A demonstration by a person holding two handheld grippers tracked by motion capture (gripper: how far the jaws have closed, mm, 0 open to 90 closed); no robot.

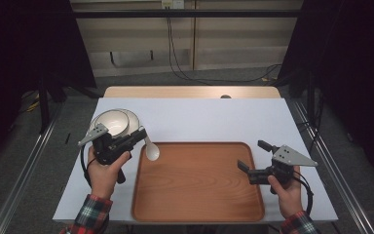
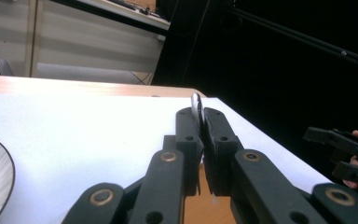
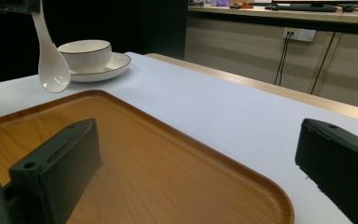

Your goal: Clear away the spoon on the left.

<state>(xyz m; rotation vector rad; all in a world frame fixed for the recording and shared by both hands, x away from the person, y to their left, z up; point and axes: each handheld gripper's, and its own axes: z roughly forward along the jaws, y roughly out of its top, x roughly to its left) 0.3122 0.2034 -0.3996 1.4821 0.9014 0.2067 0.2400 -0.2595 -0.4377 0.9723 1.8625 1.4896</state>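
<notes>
- Your left tool [image 1: 139,135] is clenching the white spoon [image 1: 151,150] by its handle, holding it above the wooden tray's [image 1: 197,214] far-left corner, beside the bowl [image 1: 110,122].
- Your right tool [image 1: 254,157] is hanging released over the tray's right edge.

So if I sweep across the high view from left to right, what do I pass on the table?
Bowl on its saucer → left gripper pinching a white spoon → wooden tray → right gripper, jaws apart over the tray's right edge.
</notes>
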